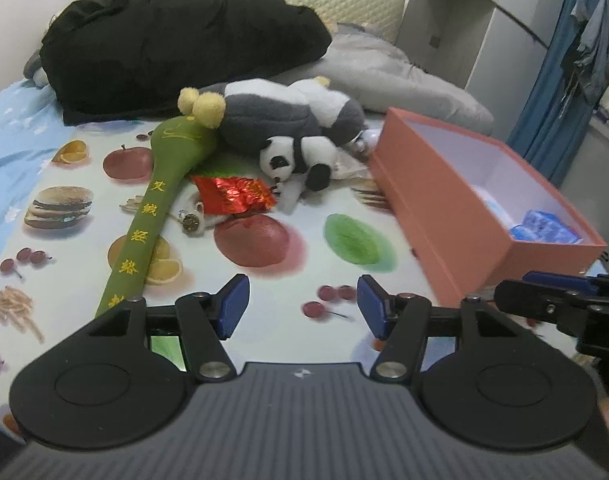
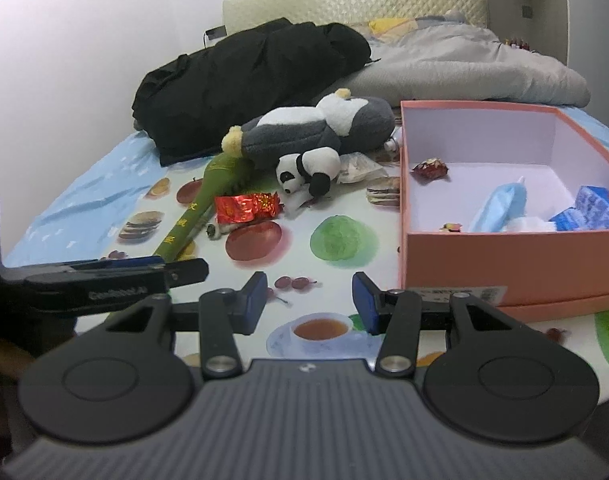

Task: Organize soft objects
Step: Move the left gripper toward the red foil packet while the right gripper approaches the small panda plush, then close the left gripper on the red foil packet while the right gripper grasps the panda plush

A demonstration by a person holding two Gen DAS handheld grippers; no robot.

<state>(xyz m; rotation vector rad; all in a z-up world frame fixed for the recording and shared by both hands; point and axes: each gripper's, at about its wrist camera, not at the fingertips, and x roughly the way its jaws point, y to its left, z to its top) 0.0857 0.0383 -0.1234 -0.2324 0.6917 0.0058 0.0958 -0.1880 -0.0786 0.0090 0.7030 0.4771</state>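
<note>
On the food-print bed sheet (image 1: 84,152) lie a long green plush mallet (image 1: 144,220) with yellow characters, a grey and white plush (image 1: 288,116) and a small panda plush (image 1: 296,158). A red foil packet (image 1: 234,194) lies in front of the panda. The same mallet (image 2: 192,216), panda (image 2: 308,168) and grey plush (image 2: 316,128) show in the right wrist view. My left gripper (image 1: 303,306) hovers open over the sheet, short of the toys, nothing between its fingers. My right gripper (image 2: 309,302) is open and empty beside the pink box (image 2: 504,256).
The pink box (image 1: 444,220) holds blue packets (image 2: 592,208), a blue mask (image 2: 500,208) and a red candy (image 2: 430,168). A black jacket (image 1: 176,48) and a grey blanket (image 1: 404,76) lie at the headboard. A small keyring trinket (image 1: 190,222) sits by the mallet.
</note>
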